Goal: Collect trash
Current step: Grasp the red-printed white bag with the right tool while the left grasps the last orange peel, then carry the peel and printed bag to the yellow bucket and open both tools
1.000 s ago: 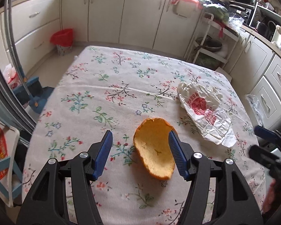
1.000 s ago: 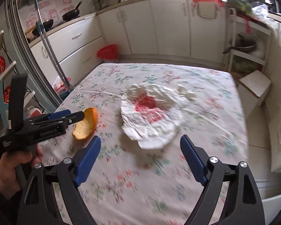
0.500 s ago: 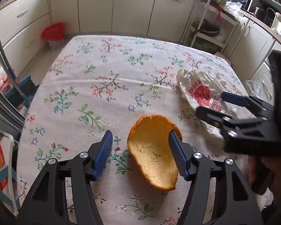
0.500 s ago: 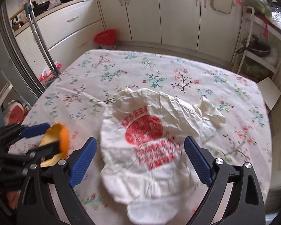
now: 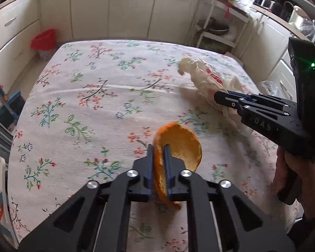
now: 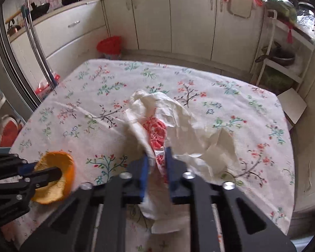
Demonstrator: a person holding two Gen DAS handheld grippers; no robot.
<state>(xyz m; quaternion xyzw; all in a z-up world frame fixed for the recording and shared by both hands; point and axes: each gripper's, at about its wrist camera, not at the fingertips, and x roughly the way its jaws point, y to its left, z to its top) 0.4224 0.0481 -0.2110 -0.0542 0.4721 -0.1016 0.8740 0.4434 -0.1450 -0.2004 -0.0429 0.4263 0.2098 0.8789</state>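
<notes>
Orange curved peel (image 5: 178, 147) pinched by left gripper (image 5: 158, 157); right gripper (image 6: 156, 163) closing, pinches crinkled plastic bag (image 6: 178, 126).

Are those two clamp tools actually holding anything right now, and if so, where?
Yes. The left gripper pinches the orange peel by its rim; the right gripper, jaws closing, has the white plastic bag bunched near its red print.

Orange peel (image 5: 178, 145) lower edge behind blue pads, plastic bag (image 6: 178, 126) print crumpled (unreadable), bag's near end blurred
</notes>
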